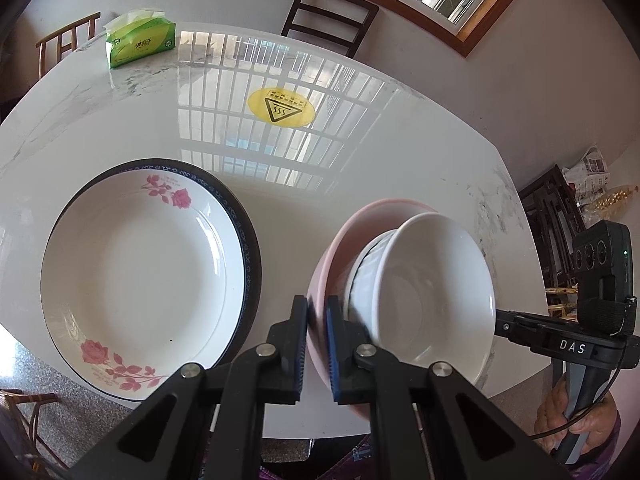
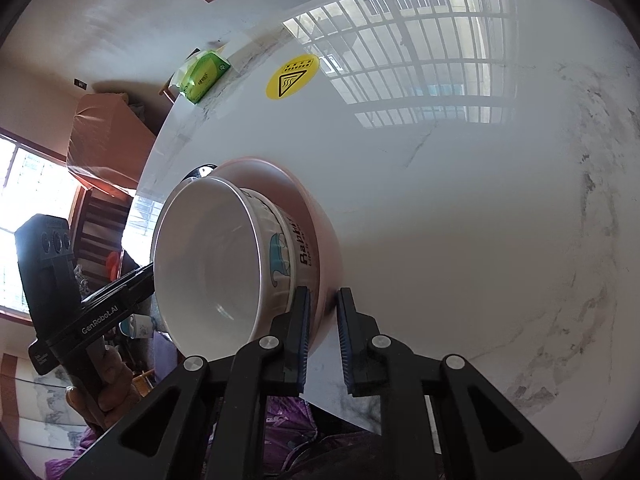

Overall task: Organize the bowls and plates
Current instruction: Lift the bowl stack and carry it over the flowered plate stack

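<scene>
A pink bowl [image 1: 340, 236] is held tilted above the white marble table [image 1: 360, 140], with a white printed bowl [image 1: 436, 292] nested inside it. My left gripper [image 1: 316, 344] is shut on the pink bowl's near rim. My right gripper [image 2: 323, 340] is shut on the pink bowl's opposite rim [image 2: 320, 216]; the white bowl [image 2: 212, 256] shows its "Rabbit" print. A white rose-patterned plate [image 1: 136, 276] rests on a dark-rimmed plate [image 1: 248, 240] at the left of the table.
A green tissue pack [image 1: 138, 40] lies at the table's far left. A yellow heat-warning sticker [image 1: 280, 110] marks the table's middle. Dark wooden chairs [image 1: 328, 16] stand beyond the far edge and at the right. The table's near edge runs just below both grippers.
</scene>
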A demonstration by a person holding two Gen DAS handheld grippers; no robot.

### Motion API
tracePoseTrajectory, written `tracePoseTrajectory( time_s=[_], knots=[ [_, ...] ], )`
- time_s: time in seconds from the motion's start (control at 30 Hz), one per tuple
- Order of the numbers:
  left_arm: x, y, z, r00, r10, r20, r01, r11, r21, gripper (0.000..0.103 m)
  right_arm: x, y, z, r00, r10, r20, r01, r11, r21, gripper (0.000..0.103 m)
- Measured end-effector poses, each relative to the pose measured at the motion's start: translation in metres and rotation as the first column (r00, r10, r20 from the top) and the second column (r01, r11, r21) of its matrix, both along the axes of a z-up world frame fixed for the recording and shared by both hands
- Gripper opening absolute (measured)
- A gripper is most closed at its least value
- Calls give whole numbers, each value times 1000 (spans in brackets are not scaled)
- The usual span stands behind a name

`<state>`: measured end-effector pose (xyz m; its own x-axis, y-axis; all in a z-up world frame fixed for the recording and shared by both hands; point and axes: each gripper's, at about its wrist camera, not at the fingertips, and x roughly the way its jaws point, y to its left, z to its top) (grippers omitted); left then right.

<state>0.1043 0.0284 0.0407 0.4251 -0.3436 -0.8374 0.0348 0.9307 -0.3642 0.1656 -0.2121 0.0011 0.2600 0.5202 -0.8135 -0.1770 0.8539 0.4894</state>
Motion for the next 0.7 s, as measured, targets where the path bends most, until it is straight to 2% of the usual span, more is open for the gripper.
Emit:
tracePoseTrajectory(
  time_s=[0.3, 0.7],
  knots=[
    [-5, 28, 19, 998, 56, 34, -56, 998, 6, 7, 4, 20, 17, 999, 30, 30, -31, 999, 23, 16],
    [-20, 91, 33, 983, 173, 62, -175, 985, 17, 5, 18, 79, 37, 992, 104, 66, -108, 992, 58, 17]
  ],
)
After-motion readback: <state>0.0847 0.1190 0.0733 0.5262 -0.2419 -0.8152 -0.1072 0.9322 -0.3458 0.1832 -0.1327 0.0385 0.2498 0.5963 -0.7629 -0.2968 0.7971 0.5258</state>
